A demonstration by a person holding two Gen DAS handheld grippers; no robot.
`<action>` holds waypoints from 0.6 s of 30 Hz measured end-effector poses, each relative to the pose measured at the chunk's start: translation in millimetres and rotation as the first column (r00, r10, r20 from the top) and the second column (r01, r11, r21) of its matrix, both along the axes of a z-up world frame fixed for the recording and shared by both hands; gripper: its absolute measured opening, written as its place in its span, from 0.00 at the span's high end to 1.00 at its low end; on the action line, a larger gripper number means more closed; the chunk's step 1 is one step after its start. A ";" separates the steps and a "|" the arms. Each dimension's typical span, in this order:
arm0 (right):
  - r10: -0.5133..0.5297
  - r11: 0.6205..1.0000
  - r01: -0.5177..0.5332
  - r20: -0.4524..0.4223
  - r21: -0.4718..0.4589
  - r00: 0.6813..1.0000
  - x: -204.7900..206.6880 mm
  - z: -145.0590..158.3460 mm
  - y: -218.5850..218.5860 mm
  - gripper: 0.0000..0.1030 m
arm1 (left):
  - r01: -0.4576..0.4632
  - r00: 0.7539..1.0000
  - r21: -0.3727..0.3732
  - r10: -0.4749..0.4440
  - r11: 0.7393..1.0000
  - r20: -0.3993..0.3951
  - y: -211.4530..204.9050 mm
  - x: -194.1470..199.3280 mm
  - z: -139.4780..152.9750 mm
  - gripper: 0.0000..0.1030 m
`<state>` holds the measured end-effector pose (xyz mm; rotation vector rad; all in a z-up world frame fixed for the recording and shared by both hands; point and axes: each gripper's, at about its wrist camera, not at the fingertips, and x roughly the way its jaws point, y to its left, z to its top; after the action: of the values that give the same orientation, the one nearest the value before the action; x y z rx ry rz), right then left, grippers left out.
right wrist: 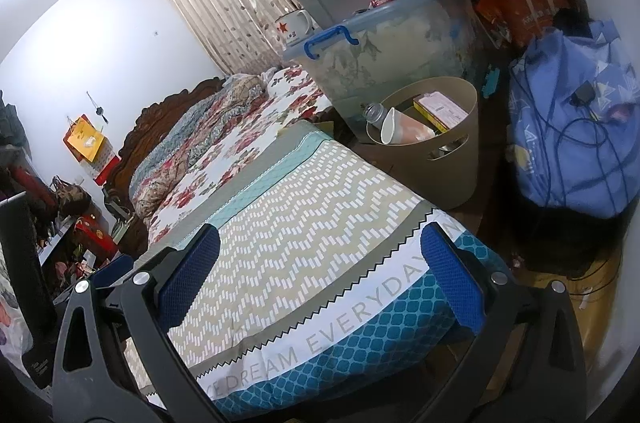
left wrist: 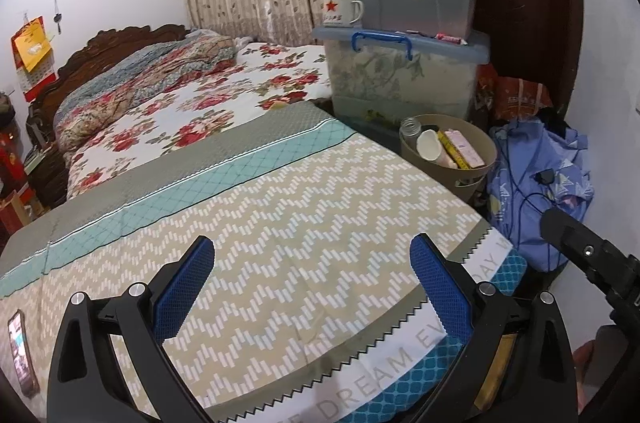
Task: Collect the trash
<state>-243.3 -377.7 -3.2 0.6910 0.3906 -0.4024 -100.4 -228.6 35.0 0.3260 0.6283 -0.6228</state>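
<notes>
- While both grippers hang over the zigzag-patterned bedspread [left wrist: 304, 207], nothing is held: the left gripper [left wrist: 312, 287] is seen with its blue pads spread wide and empty, and the right gripper [right wrist: 320, 283] is likewise parted with only cloth between the pads.
- No loose trash is made out on the bedspread; the collected pieces are seen in the tan wastebasket [left wrist: 486, 159] on the floor just beside the bed's corner.
- Inside the wastebasket a clear bottle [right wrist: 374, 112], a paper cup [right wrist: 400, 132] lying on its side, a pink carton [right wrist: 444, 109] and a yellow box [left wrist: 452, 149] are piled close to the rim.
- A tip-over is judged possible if the light basket is nudged by a pad, since it stands close to the bed edge.
- The cup could roll out if more is dropped onto the pile.
- A cable [right wrist: 576, 139] draped over the blue bag [right wrist: 576, 159] could be snagged by a reach past the basket.
- A phone [left wrist: 20, 355] lying near the left gripper could be mistaken for trash or knocked off.
- An enamel mug [left wrist: 342, 10] stands on the lower of the stacked storage boxes [left wrist: 404, 71], behind the basket.
</notes>
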 end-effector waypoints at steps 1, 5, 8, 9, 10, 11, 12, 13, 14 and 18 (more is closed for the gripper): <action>0.000 1.000 0.000 -0.001 -0.001 1.000 0.5 0.0 0.7 0.04 | -0.007 1.000 0.002 0.007 1.000 -0.002 0.8 1.7 -0.6 0.08; 0.002 1.000 -0.002 -0.004 -0.005 1.000 1.5 0.2 3.2 0.04 | -0.030 1.000 0.005 0.030 1.000 -0.006 4.0 4.9 -1.9 0.08; 0.007 1.000 -0.007 -0.006 -0.008 1.000 2.5 0.2 4.7 0.04 | -0.050 0.999 0.015 0.050 0.999 -0.001 6.0 7.1 -2.9 0.08; 0.009 1.000 -0.009 -0.006 -0.008 1.000 2.5 0.4 5.0 0.04 | -0.056 0.998 0.017 0.056 0.998 0.000 6.8 7.5 -3.3 0.08; 0.011 1.000 -0.011 -0.007 -0.007 1.000 3.0 0.2 5.4 0.04 | -0.060 0.998 0.016 0.060 0.998 0.000 7.6 7.9 -3.6 0.08; 0.012 1.000 -0.012 -0.008 -0.007 1.000 3.5 0.1 5.5 0.04 | -0.064 0.998 0.014 0.064 0.998 -0.004 9.0 8.6 -3.9 0.08; 0.014 1.000 -0.014 -0.010 -0.007 1.000 4.2 -0.1 5.7 0.04 | -0.065 0.998 0.013 0.065 0.998 -0.006 9.7 9.1 -4.1 0.08; 0.015 1.000 -0.015 -0.011 -0.006 1.000 4.5 -0.4 5.8 0.04 | -0.067 0.998 0.012 0.067 0.998 -0.007 10.2 9.3 -4.0 0.08; 0.016 1.000 -0.016 -0.012 -0.006 1.000 4.8 -0.6 6.4 0.04 | -0.070 0.997 0.011 0.070 0.997 -0.009 11.3 10.0 -4.4 0.08; 0.018 1.000 -0.018 -0.015 -0.003 1.000 6.2 -1.0 7.2 0.04 | -0.077 0.997 0.007 0.077 0.997 -0.010 13.1 10.4 -4.5 0.08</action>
<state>-237.1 -370.5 -4.2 0.6809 0.4098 -0.3907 -90.1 -215.4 30.5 0.3039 0.6501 -0.5493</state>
